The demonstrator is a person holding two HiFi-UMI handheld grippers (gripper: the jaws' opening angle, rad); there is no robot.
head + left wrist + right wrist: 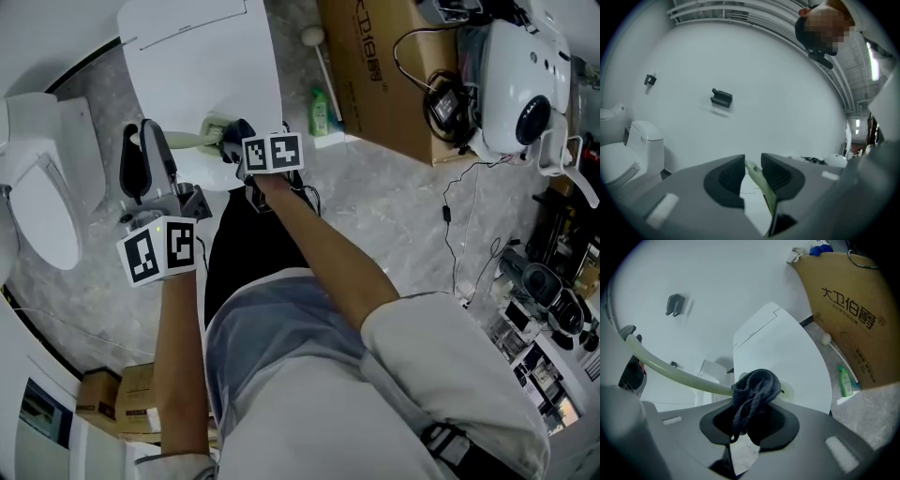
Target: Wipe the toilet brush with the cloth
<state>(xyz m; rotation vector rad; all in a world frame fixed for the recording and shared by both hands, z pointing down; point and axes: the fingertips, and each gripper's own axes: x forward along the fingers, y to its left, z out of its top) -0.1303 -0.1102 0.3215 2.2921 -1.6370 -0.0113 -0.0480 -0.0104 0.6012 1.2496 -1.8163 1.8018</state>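
Over the white panel [206,56], the toilet brush [187,141] is held level in the air and spans the two grippers. Its pale green handle [759,180] is pinched at one end by the left gripper [753,161], with the jaws nearly together on it. This is judged to be an anchor hold, so the shaft is kept from swinging while it is rubbed.

Further along the handle [670,369], the dark cloth [754,392] is bunched and clamped in the jaws of the right gripper [752,416]. The cloth is pressed against the shaft, and a loose fold is hung down in front. The wipe is judged to be under way. Whether the brush head is covered by the cloth cannot be told.

- The toilet [37,187] is seen at the left, well apart.
- A cardboard box [848,310] and a green bottle [844,380] are stood on the floor at the right, clear of the stroke.
- Cables [450,197] are trailed over the floor further right.
- Nothing is seen in the path along the handle except the left gripper itself, which limits travel at that end.
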